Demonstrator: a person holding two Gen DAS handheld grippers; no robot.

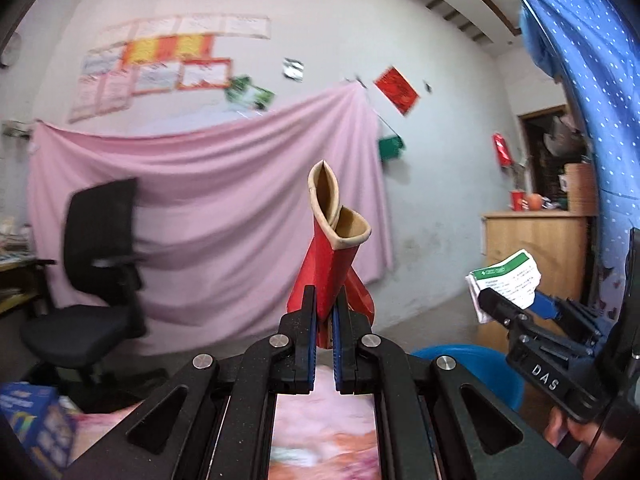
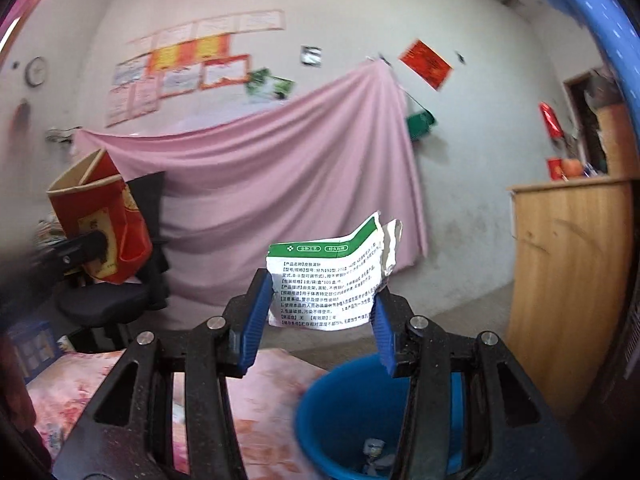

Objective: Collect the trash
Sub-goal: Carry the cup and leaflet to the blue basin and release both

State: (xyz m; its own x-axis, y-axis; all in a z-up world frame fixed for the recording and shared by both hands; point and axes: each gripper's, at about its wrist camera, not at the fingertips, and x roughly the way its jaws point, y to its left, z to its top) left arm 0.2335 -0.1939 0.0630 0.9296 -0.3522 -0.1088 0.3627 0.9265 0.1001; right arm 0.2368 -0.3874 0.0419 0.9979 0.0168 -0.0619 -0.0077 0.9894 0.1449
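- The red carton (image 1: 326, 268), squashed flat, sits pinched between the blue pads of the left hand-held gripper (image 1: 325, 320), held up in the air.
- The white-and-green printed wrapper (image 2: 326, 280) sits between the right hand-held gripper's (image 2: 320, 316) spread fingers, above the blue bucket (image 2: 340, 412).
- The bucket stands beside a floral-covered surface (image 2: 260, 396).

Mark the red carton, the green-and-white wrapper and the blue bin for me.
red carton (image 1: 328, 268): left wrist view, on its red side above the fingers.
green-and-white wrapper (image 2: 324, 284): right wrist view, on the printed white face.
blue bin (image 2: 344, 412): right wrist view, on its inner wall.
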